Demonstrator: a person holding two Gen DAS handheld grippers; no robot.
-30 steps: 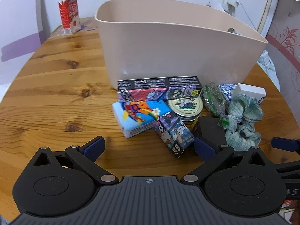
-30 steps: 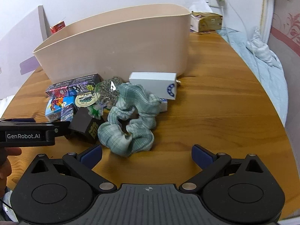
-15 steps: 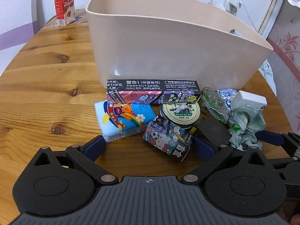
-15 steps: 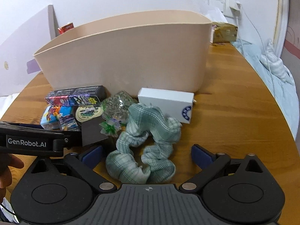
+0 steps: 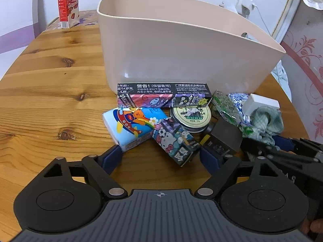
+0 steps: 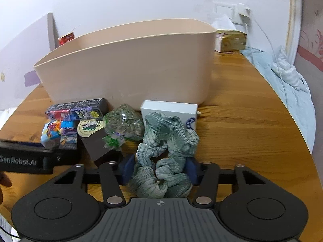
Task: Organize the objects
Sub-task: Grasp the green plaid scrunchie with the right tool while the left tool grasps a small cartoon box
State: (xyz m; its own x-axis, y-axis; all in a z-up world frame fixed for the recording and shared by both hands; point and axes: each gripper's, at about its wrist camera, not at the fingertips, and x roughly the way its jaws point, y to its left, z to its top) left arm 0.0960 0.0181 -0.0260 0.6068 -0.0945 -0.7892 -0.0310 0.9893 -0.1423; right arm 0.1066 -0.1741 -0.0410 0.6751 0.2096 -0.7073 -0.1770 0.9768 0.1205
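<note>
Right now, both grippers work a pile of small things on the tabletop (image 5: pixel 50 92).

Biggest is the beige bin (image 5: pixel 181 56), standing just behind the pile. The right gripper (image 6: pixel 159 170) is clenched around the green scrunchie (image 6: pixel 163 153), which lies before the white box (image 6: pixel 171 110). The left gripper (image 5: pixel 160 157) is spread wide, its fingers flanking the cartoon carton (image 5: pixel 175 141) beside the tissue pack (image 5: pixel 133 126).

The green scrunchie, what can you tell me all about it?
The green scrunchie is a soft ring of pale green checked cloth, all bunched and wrinkly. It lies on the wooden table, leaning on the white box behind it. The right gripper has its blue pads pressed on both sides.
</note>
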